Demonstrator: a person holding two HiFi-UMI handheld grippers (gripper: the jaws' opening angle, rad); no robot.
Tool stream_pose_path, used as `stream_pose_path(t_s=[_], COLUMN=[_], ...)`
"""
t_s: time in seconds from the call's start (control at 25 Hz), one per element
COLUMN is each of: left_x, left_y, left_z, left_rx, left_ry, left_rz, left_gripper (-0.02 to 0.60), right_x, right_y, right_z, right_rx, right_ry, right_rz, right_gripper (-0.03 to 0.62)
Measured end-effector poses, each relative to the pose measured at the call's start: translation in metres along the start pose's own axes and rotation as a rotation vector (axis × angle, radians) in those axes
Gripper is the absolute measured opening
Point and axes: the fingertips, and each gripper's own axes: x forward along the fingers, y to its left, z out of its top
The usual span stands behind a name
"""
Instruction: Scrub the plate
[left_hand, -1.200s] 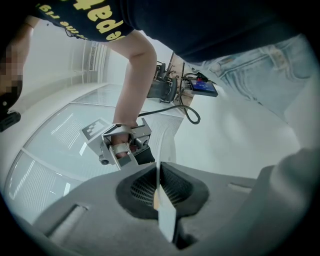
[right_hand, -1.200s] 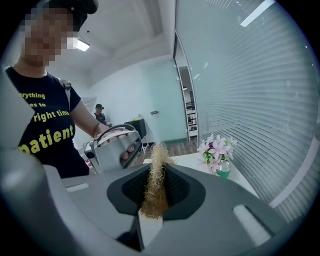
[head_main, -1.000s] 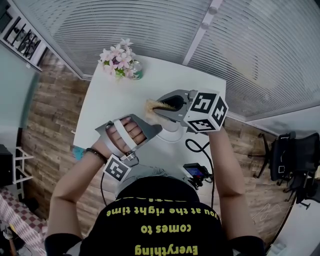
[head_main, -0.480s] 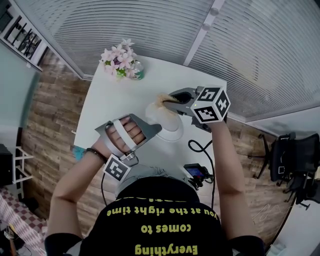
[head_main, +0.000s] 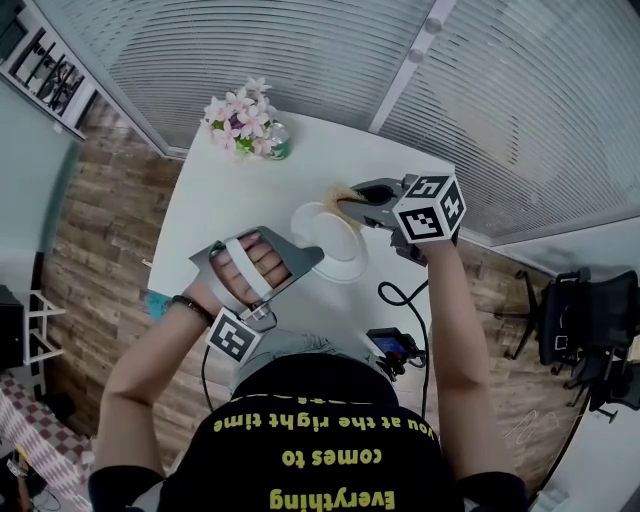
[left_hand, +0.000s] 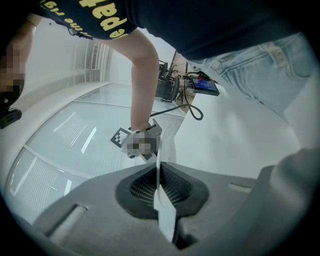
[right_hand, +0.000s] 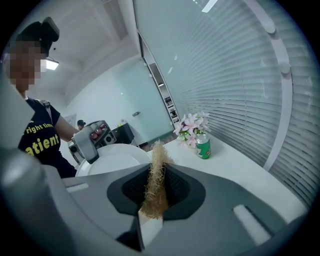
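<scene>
A white plate is held tilted above the white table. My left gripper is shut on its near-left rim. In the left gripper view the plate runs edge-on between the jaws. My right gripper is shut on a straw-coloured fibre scrubber, which sits at the plate's far-right rim. In the right gripper view the scrubber sticks up from between the jaws. The plate lies just left of it, with the left gripper on its far edge.
A bunch of pink flowers and a green can stand at the table's far-left corner. A black cable and a small device lie at the near edge. Slatted blinds run behind the table. An office chair stands to the right.
My right gripper has carried the scrubber rightward across the plate, from its left part to its far-right rim. The left gripper and the plate have held still.
</scene>
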Motion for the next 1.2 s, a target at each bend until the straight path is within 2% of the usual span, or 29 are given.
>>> stream_pose_path(t_s=[0.24, 0.4, 0.6, 0.8, 1.0, 1.2], left_x=[0.001, 0.002, 0.003, 0.003, 0.002, 0.002], left_y=[0.002, 0.002, 0.002, 0.002, 0.004, 0.002], left_z=[-0.006, -0.008, -0.008, -0.009, -0.005, -0.001], left_rx=[-0.018, -0.014, -0.017, -0.015, -0.011, 0.0], left_ry=[0.01, 0.017, 0.018, 0.016, 0.01, 0.003], left_rz=[0.006, 0.002, 0.002, -0.002, 0.0, -0.006], left_gripper=[0.008, 0.008, 0.008, 0.008, 0.008, 0.008], right_x=[-0.002, -0.003, 0.001, 0.005, 0.005, 0.006], right_y=[0.013, 0.034, 0.065, 0.083, 0.103, 0.111], right_z=[0.013, 0.023, 0.033, 0.039, 0.043, 0.039], right_rx=[-0.052, -0.091, -0.171, -0.245, -0.284, -0.323], right_ry=[-0.003, -0.012, 0.006, 0.044, 0.051, 0.086], right_rz=[0.008, 0.05, 0.096, 0.104, 0.162, 0.169], right_gripper=[0.052, 0.052, 0.052, 0.052, 0.052, 0.052])
